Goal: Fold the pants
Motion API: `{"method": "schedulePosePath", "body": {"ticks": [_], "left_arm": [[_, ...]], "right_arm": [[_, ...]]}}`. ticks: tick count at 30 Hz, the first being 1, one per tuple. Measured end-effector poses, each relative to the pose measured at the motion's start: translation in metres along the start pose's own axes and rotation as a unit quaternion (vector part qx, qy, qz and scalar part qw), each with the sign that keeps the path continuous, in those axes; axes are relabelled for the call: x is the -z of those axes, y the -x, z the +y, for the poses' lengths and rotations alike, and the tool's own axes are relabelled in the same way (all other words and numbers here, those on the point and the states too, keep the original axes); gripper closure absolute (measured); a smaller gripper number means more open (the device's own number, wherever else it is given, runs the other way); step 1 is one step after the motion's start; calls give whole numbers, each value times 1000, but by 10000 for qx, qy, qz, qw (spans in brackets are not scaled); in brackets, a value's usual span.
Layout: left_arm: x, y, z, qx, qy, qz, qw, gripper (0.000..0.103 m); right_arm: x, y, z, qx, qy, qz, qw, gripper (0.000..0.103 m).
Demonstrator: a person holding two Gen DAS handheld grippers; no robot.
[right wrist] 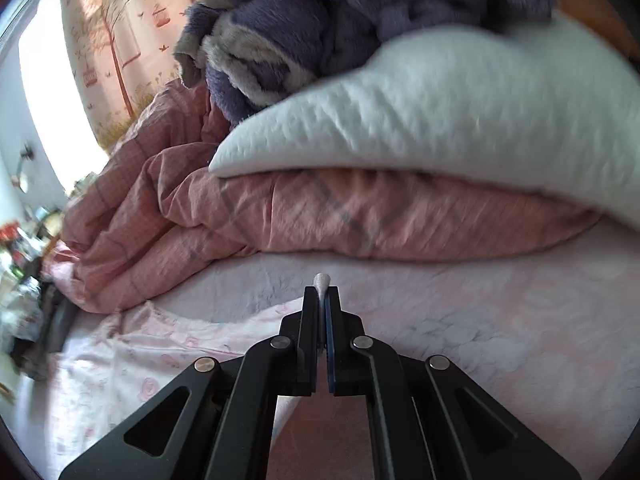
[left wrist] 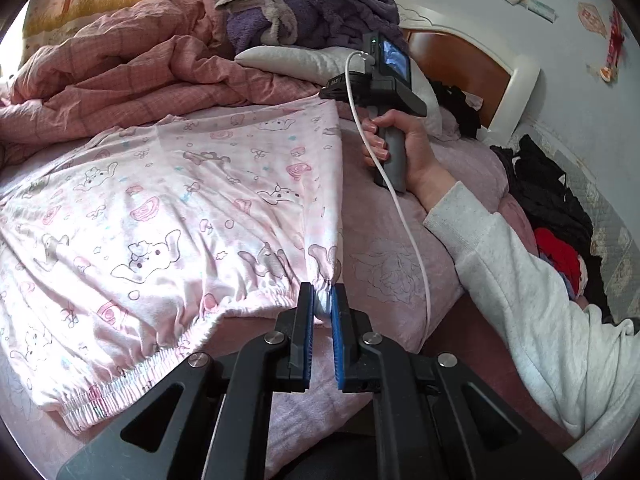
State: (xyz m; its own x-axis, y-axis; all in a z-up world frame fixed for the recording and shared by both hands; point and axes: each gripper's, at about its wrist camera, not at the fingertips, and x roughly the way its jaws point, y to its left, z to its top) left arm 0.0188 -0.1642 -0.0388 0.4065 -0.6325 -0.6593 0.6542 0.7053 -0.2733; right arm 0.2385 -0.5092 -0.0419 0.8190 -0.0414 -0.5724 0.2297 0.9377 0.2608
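Pale pink pants (left wrist: 168,208) with a cartoon print lie spread over the bed, the elastic waistband along the near edge. My left gripper (left wrist: 322,300) is shut on the right end of that waistband, bunched cloth pinched between its blue pads. My right gripper (right wrist: 321,294) is shut on a thin fold of the pants, a small tip of cloth poking out past its fingertips. The pants (right wrist: 132,360) trail down to the left below it. In the left wrist view, the right gripper (left wrist: 332,90) is held by a hand at the pants' far right corner.
A crumpled pink quilt (left wrist: 120,76) lies along the far side of the bed. A white pillow (right wrist: 440,120) sits on it, with a purple fleece blanket (left wrist: 312,4) on top. Dark and red clothes (left wrist: 552,208) pile up at the right by the wooden headboard (left wrist: 468,64).
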Motion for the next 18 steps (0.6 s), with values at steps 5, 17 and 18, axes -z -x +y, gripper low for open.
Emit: {"method": "schedulePosePath", "body": {"ticks": [5,17,18], "left_arm": [[4,30,15,-260,247,-343,9988,96],[53,83,55,-1058,742,-716,9890,96],[56,86,58,-1127,750,-731,9881,96]], "right_arm": [[-25,36,56,-62,564,-274,9980,100],[-48,47,223,-678,1164,-455,9898,100],[-46,45,239,-768,1204,-448,9887,100]]}}
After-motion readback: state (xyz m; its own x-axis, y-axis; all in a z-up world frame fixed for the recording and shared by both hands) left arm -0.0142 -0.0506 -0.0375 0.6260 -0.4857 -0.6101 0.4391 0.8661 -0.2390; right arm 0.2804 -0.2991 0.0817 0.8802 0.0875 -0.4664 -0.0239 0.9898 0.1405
